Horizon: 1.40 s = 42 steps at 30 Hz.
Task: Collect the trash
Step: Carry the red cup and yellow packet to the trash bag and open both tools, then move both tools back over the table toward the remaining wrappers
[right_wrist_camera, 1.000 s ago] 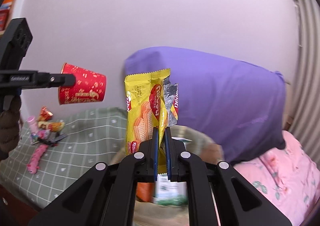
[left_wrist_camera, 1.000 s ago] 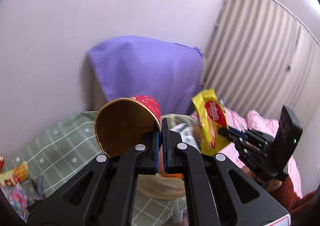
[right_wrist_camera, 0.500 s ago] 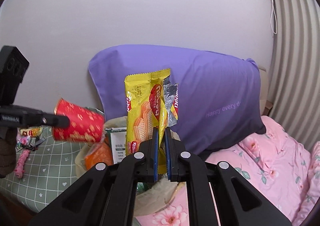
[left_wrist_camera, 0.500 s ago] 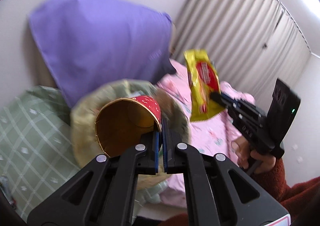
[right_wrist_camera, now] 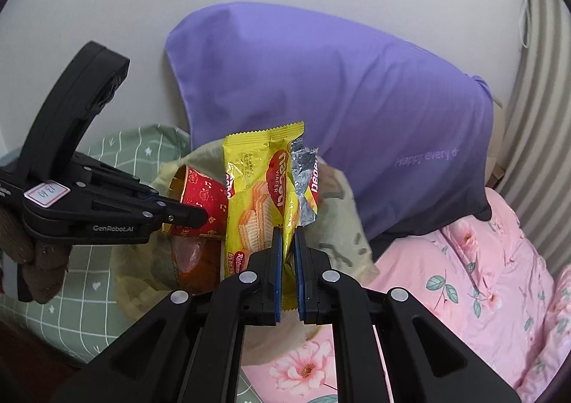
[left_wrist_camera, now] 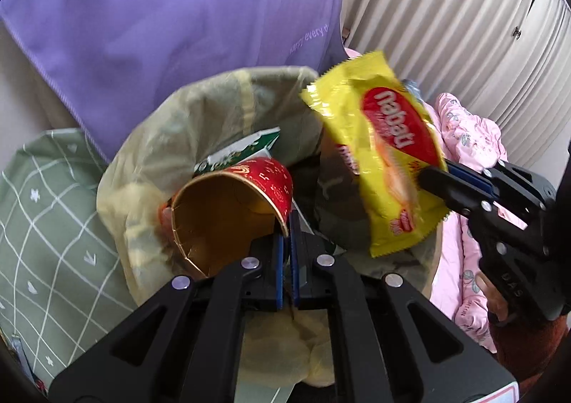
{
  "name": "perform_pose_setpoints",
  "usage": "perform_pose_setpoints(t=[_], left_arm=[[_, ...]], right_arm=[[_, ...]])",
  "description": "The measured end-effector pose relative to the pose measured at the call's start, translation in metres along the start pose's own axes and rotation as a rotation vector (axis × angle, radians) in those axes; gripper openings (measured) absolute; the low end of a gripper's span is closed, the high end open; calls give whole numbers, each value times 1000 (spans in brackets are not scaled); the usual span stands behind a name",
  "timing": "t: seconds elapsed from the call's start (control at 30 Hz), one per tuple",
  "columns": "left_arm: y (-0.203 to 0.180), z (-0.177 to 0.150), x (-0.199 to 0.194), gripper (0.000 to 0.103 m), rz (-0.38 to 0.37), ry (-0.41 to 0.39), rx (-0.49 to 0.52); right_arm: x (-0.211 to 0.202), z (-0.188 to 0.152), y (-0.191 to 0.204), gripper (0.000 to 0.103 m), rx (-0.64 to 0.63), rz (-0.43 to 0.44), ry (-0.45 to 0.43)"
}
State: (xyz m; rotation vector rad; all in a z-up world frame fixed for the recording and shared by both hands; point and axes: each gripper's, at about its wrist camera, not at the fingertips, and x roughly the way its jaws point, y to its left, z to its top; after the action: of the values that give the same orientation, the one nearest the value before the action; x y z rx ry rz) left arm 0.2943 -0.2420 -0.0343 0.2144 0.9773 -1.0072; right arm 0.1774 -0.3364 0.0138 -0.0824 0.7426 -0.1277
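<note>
Where green checked bedding meets purple pillow, left hand-held gripper clamps cup, right clamps wrapper.

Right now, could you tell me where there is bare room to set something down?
Free: the green checked cover left of the trash bag, and the pink floral quilt right of it. Crowded: the bag mouth, beneath the red paper cup and yellow wafer wrapper.

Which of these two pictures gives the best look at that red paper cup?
The left wrist view. There the red paper cup sits close, its open mouth facing the camera, so you see the gold inside and the rim pinched in the left gripper. The right wrist view shows the cup from the side only, partly hidden behind the yellow wafer wrapper.
</note>
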Motion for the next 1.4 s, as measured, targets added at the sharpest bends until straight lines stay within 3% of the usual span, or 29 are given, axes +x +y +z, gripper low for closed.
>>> perform_pose_setpoints(t=[0.3, 0.63, 0.7, 0.73, 0.77, 0.83, 1.03, 1.23, 1.4], left_arm=[[26, -13, -12, 4, -28, -5, -61], [34, -15, -27, 8, -127, -30, -135], [34, -16, -31, 23, -133, -44, -145], [33, -16, -32, 29, -137, -51, -147], [33, -18, -36, 30, -142, -60, -151], [31, -19, -41, 32, -141, -67, -153], [19, -31, -61, 33, -105, -131, -149], [23, -52, -106, 37, 19, -303, -153], [42, -72, -130, 37, 112, -351, -222]], right_arm=[[20, 5, 8, 8, -4, -14, 32], [29, 4, 8, 11, 29, -10, 59], [27, 2, 9, 21, 21, -9, 57], [26, 2, 9, 35, 21, -8, 55], [25, 2, 9, 41, 20, -5, 52], [20, 2, 9, 42, 17, 1, 44], [6, 2, 8, 42, 17, 7, 6], [-11, 9, 7, 42, 72, 22, -73], [-22, 17, 11, 48, 119, 86, -140]])
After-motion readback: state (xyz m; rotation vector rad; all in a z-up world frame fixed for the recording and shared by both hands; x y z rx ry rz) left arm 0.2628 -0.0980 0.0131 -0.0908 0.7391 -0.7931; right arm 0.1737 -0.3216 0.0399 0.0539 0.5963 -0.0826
